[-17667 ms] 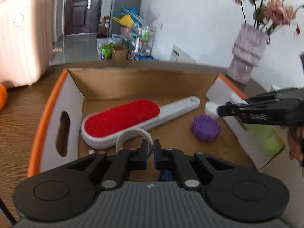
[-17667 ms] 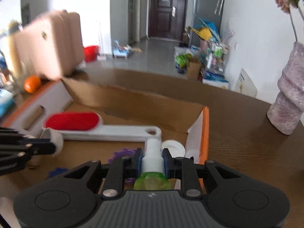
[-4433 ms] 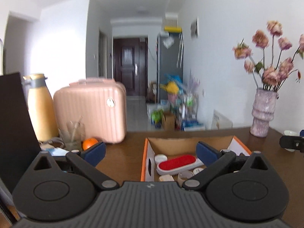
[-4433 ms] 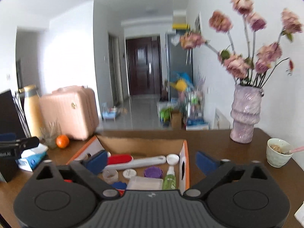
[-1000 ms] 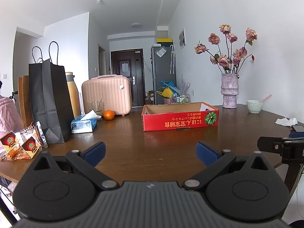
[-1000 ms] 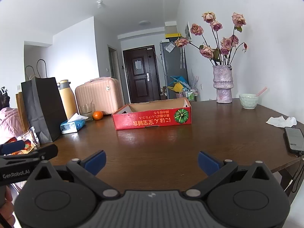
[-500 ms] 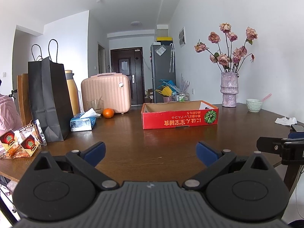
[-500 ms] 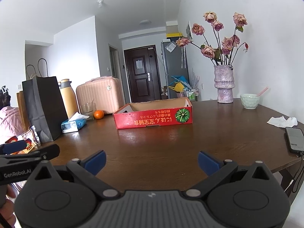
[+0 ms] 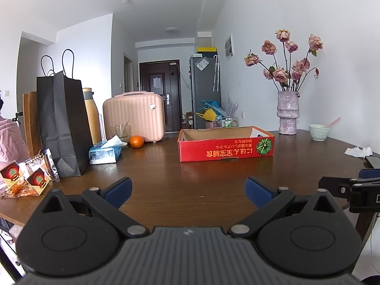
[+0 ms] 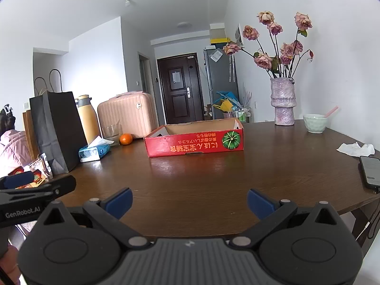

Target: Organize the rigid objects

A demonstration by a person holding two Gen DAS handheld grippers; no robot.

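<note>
A shallow red cardboard box [image 9: 226, 146] [image 10: 195, 142] stands in the middle of the brown table, far ahead of both grippers; its contents are hidden behind its front wall. My left gripper [image 9: 187, 192] is open and empty near the table's front edge. My right gripper [image 10: 188, 201] is open too, with nothing between its blue-padded fingers. Each gripper shows at the edge of the other's view: the right gripper [image 9: 349, 188] at the far right, the left gripper [image 10: 35, 190] at the far left.
On the left stand a black paper bag [image 9: 62, 123], snack packets [image 9: 23, 178], a tissue pack [image 9: 105, 152], an orange [image 9: 136, 141], a glass and a pink case [image 9: 134, 116]. At the right are a flower vase [image 10: 283, 102], a bowl [image 10: 314, 123], a crumpled tissue [image 10: 355, 148] and a phone [image 10: 370, 171].
Both views have shifted only slightly over the last second; the box looks marginally nearer. Well before that, both grippers pulled back from inside the box and opened, the right releasing a green bottle.
</note>
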